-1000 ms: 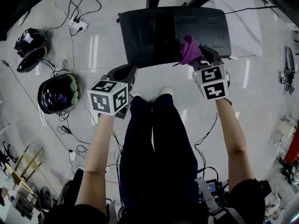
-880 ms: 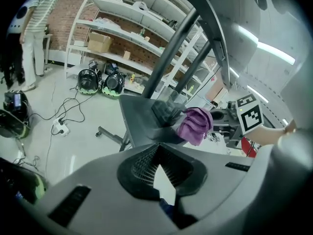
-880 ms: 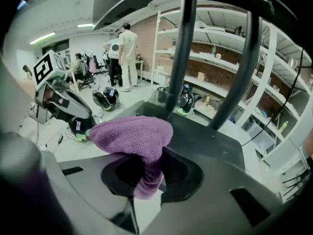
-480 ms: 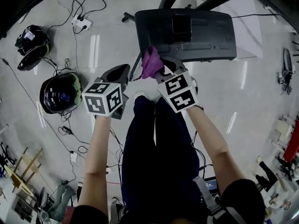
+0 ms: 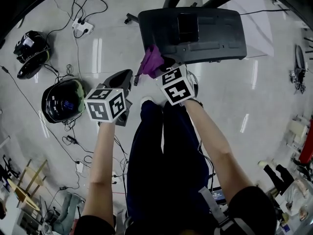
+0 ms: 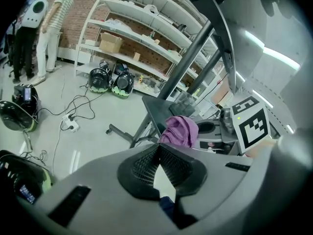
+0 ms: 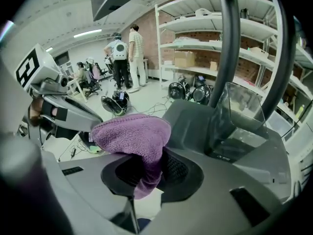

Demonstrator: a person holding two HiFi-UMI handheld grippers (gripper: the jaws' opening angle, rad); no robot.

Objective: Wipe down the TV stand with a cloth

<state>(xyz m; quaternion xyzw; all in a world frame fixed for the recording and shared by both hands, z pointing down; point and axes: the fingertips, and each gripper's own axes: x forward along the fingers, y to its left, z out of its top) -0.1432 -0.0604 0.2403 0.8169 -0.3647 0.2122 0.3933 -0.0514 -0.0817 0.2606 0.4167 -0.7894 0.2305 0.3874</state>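
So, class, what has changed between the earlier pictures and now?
The right gripper, shut on the purple cloth, swept leftward across the TV stand, from its right side to its front left corner. The left gripper stayed shut, empty, off the stand.

Purple cloth (image 5: pixel 151 61) — dark grey stand (image 5: pixel 215 35) (marker cube (image 5: pixel 105 104) black-and-white checked).

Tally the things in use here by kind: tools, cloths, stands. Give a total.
tools: 2 (left tool, right tool)
purple cloth: 1
TV stand: 1
total: 4
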